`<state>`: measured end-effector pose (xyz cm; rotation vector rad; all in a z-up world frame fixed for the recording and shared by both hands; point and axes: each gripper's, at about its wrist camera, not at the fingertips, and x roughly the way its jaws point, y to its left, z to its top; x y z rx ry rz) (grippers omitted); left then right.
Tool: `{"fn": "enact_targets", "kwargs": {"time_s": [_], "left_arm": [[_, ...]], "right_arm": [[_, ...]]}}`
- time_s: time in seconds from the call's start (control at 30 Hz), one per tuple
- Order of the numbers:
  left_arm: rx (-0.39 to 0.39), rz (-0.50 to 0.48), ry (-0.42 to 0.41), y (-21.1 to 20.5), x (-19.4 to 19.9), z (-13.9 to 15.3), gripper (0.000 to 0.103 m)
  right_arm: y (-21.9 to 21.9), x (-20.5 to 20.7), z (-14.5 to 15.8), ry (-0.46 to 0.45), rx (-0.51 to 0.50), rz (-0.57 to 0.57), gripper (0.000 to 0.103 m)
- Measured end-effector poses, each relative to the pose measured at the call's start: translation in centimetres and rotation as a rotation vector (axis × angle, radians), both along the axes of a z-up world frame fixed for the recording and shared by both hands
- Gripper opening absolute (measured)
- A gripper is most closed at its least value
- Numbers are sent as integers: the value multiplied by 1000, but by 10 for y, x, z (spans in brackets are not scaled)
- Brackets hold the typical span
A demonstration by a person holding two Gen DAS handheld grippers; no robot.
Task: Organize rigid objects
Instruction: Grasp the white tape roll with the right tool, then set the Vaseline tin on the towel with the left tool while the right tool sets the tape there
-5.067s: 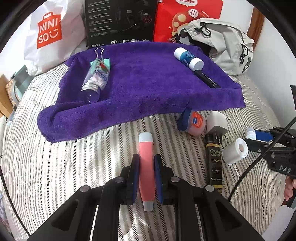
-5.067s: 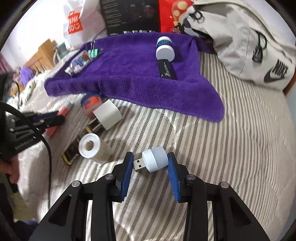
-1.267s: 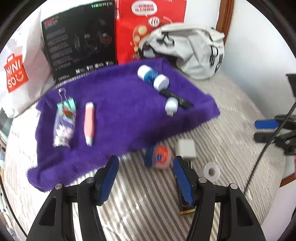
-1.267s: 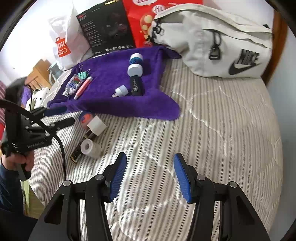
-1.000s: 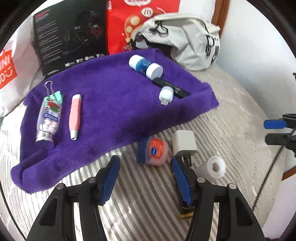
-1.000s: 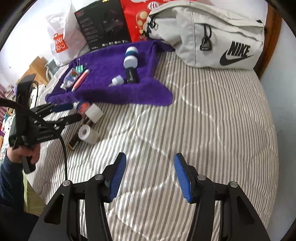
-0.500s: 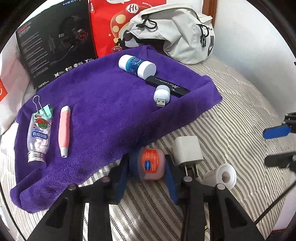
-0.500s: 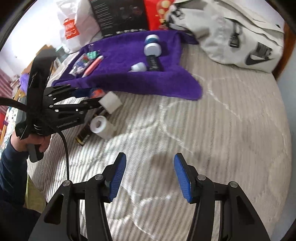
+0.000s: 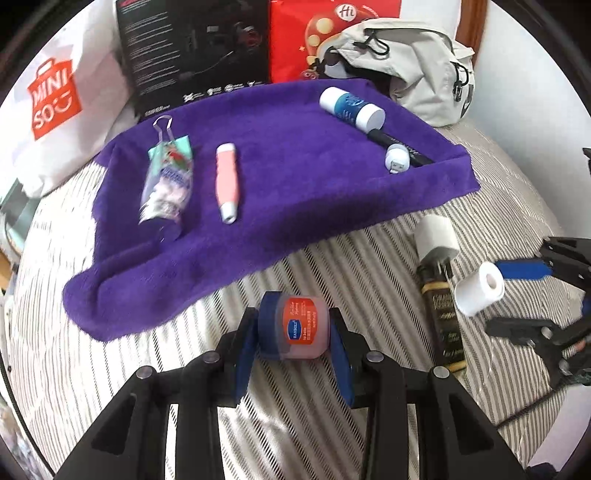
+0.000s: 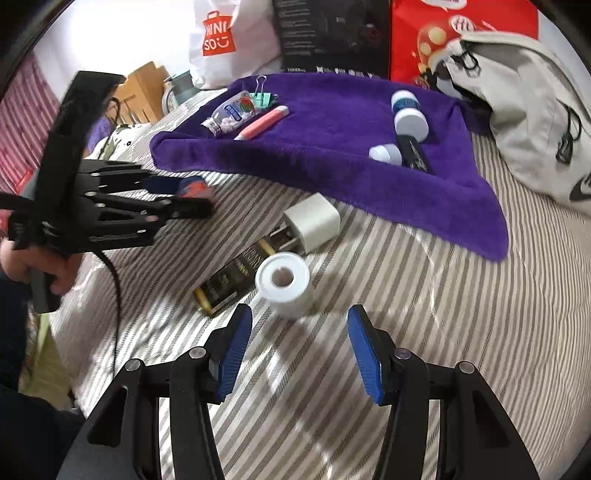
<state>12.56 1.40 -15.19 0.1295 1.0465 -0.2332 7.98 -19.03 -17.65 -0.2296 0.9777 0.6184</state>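
With its blue pads pressed against both sides of the small lip-balm jar [image 9: 295, 329], my left gripper [image 9: 293, 347] has its jaws closed narrow on that jar, above the striped bed cover [image 9: 303, 417] just near of the purple towel [image 9: 280, 177]. My right gripper [image 10: 300, 350] has its jaws spread wide and holds nothing; the white tape roll [image 10: 283, 283] lies just beyond them, apart from both pads. Far of the roll, the white charger block [image 10: 313, 221] touches one end of the dark gold-lettered box [image 10: 236, 275]; both lie on the bed cover. On the towel, at left, lie the clear pill bottle [image 9: 166, 192] with the green binder clip [image 9: 165, 129] at its far end, and the pink pen-shaped tool [image 9: 228, 181] just right of it. At right lie the blue-and-white tube [image 9: 351, 107], the black stick [image 9: 400, 146] and the small white USB plug [image 9: 397, 160], close together. Beyond the towel stand a white shopping bag [image 9: 55, 103], a black carton [image 9: 192, 48], a red bag [image 9: 314, 33] and a grey sling bag [image 9: 417, 66].
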Motion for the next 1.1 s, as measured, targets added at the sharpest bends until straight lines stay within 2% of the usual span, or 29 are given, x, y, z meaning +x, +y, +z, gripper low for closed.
{"fn": "enact_targets", "kwargs": {"time_s": [0.13, 0.27, 0.37, 0.47, 0.67, 0.83, 1.1], "left_arm": [[12, 16, 3, 2, -6, 0, 35], [7, 28, 2, 4, -8, 0, 35], [18, 22, 3, 2, -9, 0, 35], [17, 24, 1, 3, -9, 0, 35], [-17, 45, -3, 7, -13, 0, 35], [-87, 63, 12, 17, -14, 0, 35], [-113, 77, 17, 26, -21, 5, 35]], "right_arm": [[3, 8, -6, -5, 40, 1, 54], [12, 12, -6, -44, 21, 16, 54], [18, 11, -5, -74, -15, 21, 40], [19, 11, -4, -63, -17, 29, 29], [5, 15, 2, 21, 26, -19, 29], [-12, 16, 14, 50, 60, -56, 29], [-17, 16, 24, 69, 101, -59, 29]]}}
